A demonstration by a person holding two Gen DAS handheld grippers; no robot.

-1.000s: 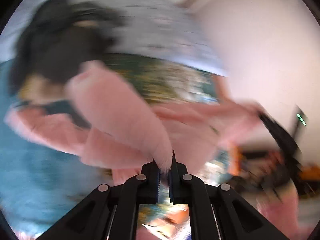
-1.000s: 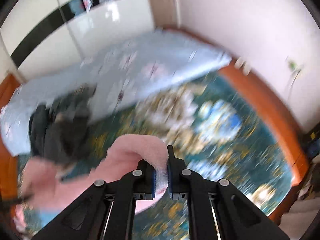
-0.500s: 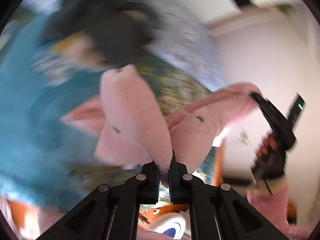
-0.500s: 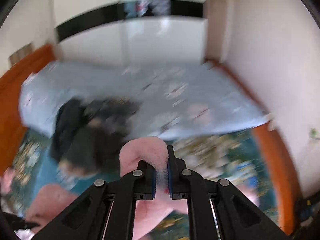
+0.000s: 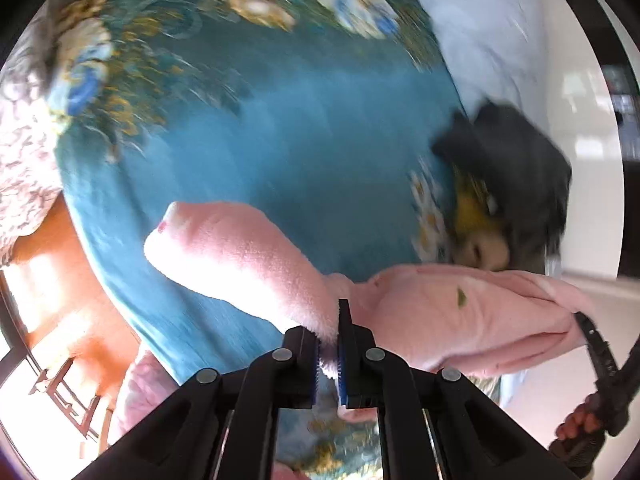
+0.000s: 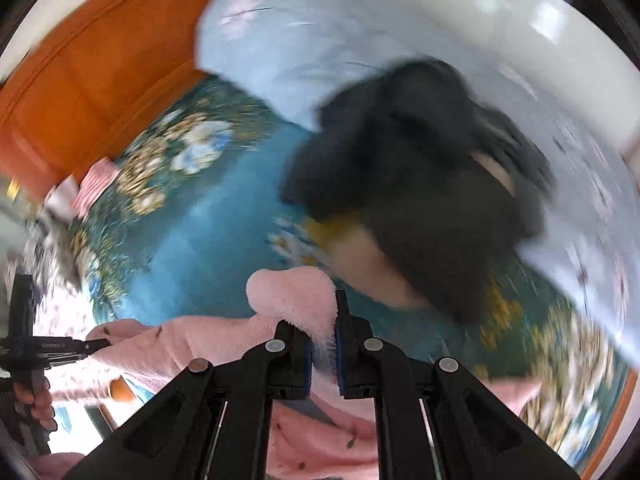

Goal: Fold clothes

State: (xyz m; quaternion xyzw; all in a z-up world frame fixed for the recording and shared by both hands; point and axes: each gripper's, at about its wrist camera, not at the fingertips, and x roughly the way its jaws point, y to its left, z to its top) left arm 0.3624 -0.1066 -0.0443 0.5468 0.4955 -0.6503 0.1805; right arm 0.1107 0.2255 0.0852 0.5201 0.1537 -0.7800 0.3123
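The left tool (image 5: 328,354) is clenched on a fold of the pink fleece garment (image 5: 460,316); fabric fills the narrow gap between its two fingers. The right tool (image 6: 323,354) is likewise clenched on another fold of the same pink fleece garment (image 6: 200,344), with fleece bulging up beside its left finger.

The garment hangs stretched between the two tools, above the bed. In the left wrist view, one fleece section runs from the left tool toward the right tool (image 5: 592,344), which is visible gripping the far end, with a hand (image 5: 580,428) on its handle. In the right wrist view, the left tool (image 6: 60,346) is visible at the opposite end of the garment, also held by a hand (image 6: 36,396).

Reference landmark: the blue floral bedspread (image 5: 280,152), (image 6: 192,216).
- Dark garment pile (image 5: 516,184), (image 6: 424,184): lying on the bedspread, at its edge next to the light blue quilt.
- Light blue quilt (image 5: 480,32), (image 6: 288,52): adjoining the bedspread, beyond the dark pile.
- Orange wooden bed frame (image 6: 84,72): bordering the bedspread.

Both views show motion blur; fine surface detail cannot be resolved.
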